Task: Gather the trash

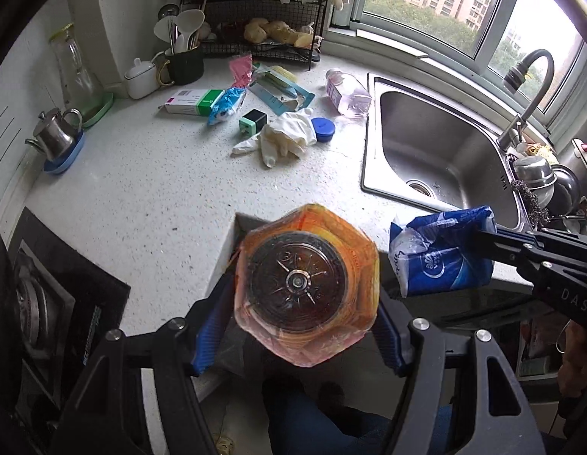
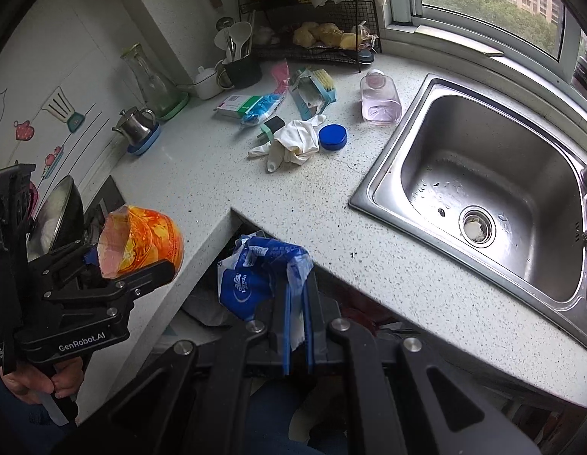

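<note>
Speckled worktop (image 2: 202,174) strewn with gloves (image 2: 289,144) and blue lid (image 2: 332,137). Left hand-held gripper (image 1: 306,303) clamped on orange bottle (image 1: 306,284), base-on in left view only. Right hand-held gripper (image 2: 297,326) pinched tight on blue wrapper (image 2: 255,276), both off the worktop's edge. Drain (image 2: 477,226) clear only in right view.

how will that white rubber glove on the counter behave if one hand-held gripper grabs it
The white rubber glove lies crumpled with limp fingers, so it will probably droop and dangle when lifted. It looks thin, so likely very light. Pushed, it would probably bunch up rather than slide whole.
</note>
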Demonstrator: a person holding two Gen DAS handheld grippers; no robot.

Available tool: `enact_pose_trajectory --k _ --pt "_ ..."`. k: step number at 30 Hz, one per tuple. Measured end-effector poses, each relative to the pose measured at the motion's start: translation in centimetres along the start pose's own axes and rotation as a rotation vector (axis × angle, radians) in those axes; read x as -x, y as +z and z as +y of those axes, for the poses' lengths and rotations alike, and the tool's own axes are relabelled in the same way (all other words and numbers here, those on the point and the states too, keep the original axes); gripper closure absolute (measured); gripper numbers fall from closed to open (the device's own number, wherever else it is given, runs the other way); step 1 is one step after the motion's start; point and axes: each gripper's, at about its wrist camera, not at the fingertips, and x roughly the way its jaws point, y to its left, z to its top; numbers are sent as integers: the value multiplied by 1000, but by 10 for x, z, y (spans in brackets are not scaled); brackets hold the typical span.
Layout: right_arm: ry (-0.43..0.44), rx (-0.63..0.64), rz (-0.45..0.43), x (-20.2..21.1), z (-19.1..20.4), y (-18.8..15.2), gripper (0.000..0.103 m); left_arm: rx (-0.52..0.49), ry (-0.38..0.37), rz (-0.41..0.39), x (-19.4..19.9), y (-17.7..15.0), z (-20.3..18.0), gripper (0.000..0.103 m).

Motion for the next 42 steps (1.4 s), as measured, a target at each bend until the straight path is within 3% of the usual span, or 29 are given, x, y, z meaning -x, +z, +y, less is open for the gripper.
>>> enact_pose_trajectory --k 11,19,29,42 --pt "36 45 9 23 2 -54 98 0 25 12 25 -63 -42 38" --pt "36 27 46 9 2 -74 98 -21 22 67 9 -85 -46 38" --pt "1 -4 133 -50 -15 -100 98 -38 5 186 -70 -111 -33 38" --pt "-55 -9 231 -177 -48 -142 98 12 -11 295 -218 -162 -19 38"
